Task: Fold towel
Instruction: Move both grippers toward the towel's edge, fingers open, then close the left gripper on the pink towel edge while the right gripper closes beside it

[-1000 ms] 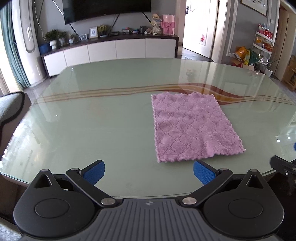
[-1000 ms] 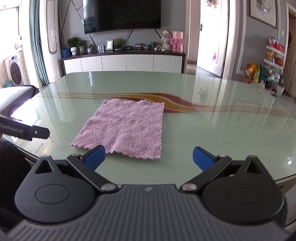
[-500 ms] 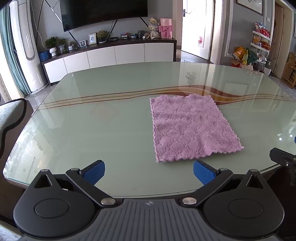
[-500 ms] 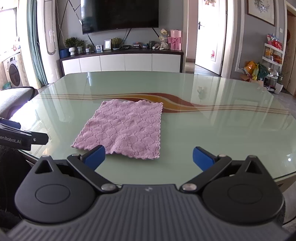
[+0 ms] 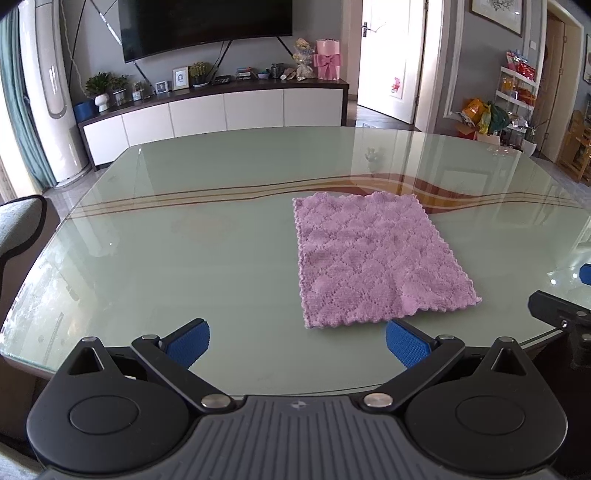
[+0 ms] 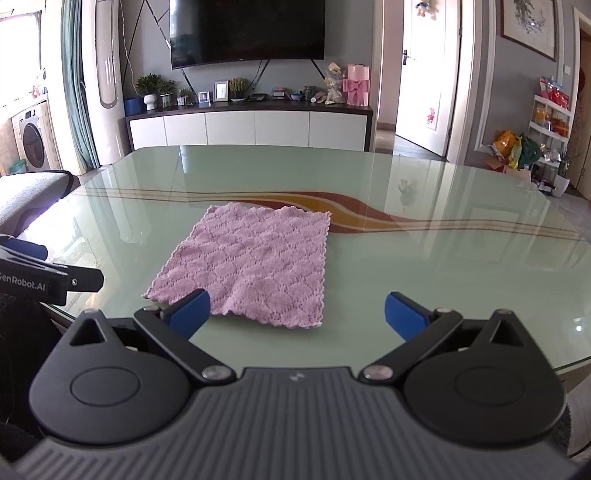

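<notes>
Both tongs raised slightly; towel [image 5: 373,258] appears lower.

1. Glass-topped table [image 6: 443,266]: pale green, brown wave stripe, foreground.
2. White sideboard [image 6: 251,127]: 12 o'clock, against grey wall.
3. Dark television [image 6: 247,31]: mounted above sideboard.
4. Open white door [image 6: 428,74]: 1 o'clock, daylit.

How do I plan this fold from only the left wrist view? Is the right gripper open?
Observer: Yes, the right gripper is open, with nothing between its fingers.
Operator: Is it lined up with the towel?
Observer: Partly. In its own view the towel has its near right corner between the fingers, and the near left corner lies outside them.
Operator: Is it touching the cloth?
Observer: Its left finger overlaps the near edge in the picture, but I cannot tell contact.
</notes>
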Demonstrator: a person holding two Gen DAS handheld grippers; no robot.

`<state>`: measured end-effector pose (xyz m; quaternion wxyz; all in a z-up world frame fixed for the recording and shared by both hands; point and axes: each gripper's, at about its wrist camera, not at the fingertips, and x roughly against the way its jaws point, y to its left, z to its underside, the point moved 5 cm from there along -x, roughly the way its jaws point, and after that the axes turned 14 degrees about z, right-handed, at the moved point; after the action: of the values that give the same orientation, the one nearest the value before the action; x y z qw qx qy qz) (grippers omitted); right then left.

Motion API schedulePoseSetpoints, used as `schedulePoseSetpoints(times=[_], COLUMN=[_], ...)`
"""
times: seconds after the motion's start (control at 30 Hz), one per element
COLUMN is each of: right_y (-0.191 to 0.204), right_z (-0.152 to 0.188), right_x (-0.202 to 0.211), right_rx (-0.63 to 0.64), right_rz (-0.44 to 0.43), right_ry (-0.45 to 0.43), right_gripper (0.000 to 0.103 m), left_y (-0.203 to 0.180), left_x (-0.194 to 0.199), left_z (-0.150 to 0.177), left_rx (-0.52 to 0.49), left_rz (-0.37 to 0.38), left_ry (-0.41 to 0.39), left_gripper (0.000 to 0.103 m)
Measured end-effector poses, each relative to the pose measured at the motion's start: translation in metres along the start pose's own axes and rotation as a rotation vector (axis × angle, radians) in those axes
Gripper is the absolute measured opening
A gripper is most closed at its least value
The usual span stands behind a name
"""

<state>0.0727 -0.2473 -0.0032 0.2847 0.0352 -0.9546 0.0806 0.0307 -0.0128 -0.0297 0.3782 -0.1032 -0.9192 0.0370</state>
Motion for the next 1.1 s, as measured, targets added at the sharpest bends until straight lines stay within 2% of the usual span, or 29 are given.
schedulePoseSetpoints(times=[0.07, 0.3, 0.6, 0.73, 0.9, 1.0, 1.1], right_y=[0.000, 0.003, 0.007, 0.010, 0.012, 0.013, 0.012], right_z=[0.001, 0.011, 0.023, 0.028, 0.030, 0.030, 0.028], right_x=[-0.004, -0.036, -0.069, -0.079, -0.088, -0.091, -0.093], right_rx=[-0.001, -0.013, -0.007, 0.014, 0.008, 0.010, 0.008], right_rz=[0.000, -0.014, 0.000, 0.015, 0.016, 0.014, 0.013], right_ry=[0.002, 0.066, 0.109, 0.123, 0.129, 0.128, 0.124], right_gripper=[0.101, 0.084, 0.066, 0.049, 0.046, 0.036, 0.034], left_y=[-0.001, 0.000, 0.006, 0.012, 0.015, 0.016, 0.016], left_x=[-0.005, -0.032, -0.073, -0.085, -0.091, -0.093, -0.096], left_z=[0.000, 0.004, 0.009, 0.011, 0.014, 0.013, 0.012], left_rx=[-0.005, 0.008, 0.031, 0.054, 0.059, 0.069, 0.070], left_rz=[0.004, 0.038, 0.037, 0.045, 0.050, 0.053, 0.057], left_ry=[-0.004, 0.007, 0.021, 0.018, 0.019, 0.017, 0.014], left_gripper=[0.101, 0.094, 0.086, 0.082, 0.078, 0.075, 0.071])
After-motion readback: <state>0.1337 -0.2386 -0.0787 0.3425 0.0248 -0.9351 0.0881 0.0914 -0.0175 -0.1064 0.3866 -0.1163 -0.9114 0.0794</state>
